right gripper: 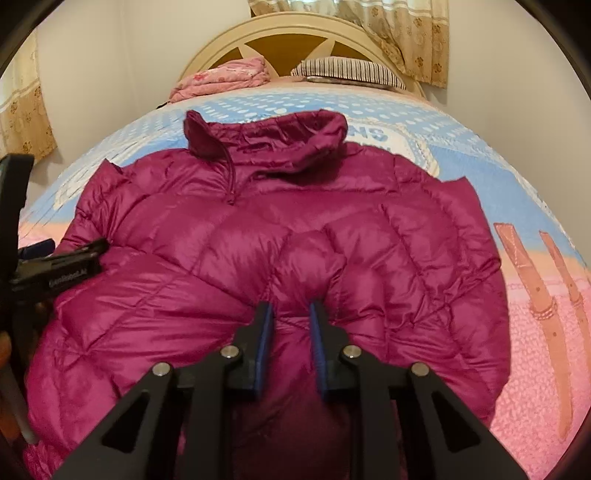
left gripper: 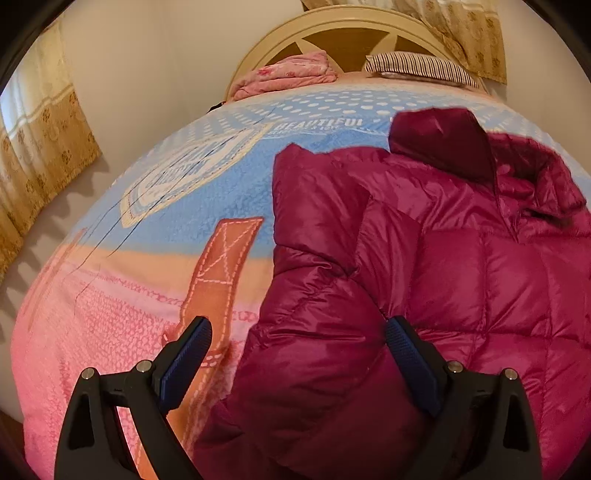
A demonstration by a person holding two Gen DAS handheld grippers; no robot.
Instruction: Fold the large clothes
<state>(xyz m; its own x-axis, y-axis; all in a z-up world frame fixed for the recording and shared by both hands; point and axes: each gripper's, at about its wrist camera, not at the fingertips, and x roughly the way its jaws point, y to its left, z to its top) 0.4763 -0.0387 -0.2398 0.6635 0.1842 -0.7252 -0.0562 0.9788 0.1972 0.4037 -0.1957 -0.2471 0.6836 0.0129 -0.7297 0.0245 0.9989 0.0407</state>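
Magenta quilted down jacket (right gripper: 280, 236) lay flat mid-bed on pink-and-blue fleece blanket (left gripper: 110, 295), hood at 12 o'clock; right gripper (right gripper: 291, 314) pinched narrow on hem puff, left gripper (left gripper: 299, 332) wide over sleeve at 9 o'clock; judged best gripped deeper before folding.

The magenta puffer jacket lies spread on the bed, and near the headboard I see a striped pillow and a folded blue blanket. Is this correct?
Not quite: the folded blanket near the headboard is pink, not blue, as the right wrist view shows. The blue belongs to the bedspread under the jacket. The rest holds: the magenta puffer jacket lies spread on the bed, and the striped pillow sits beside the blanket.
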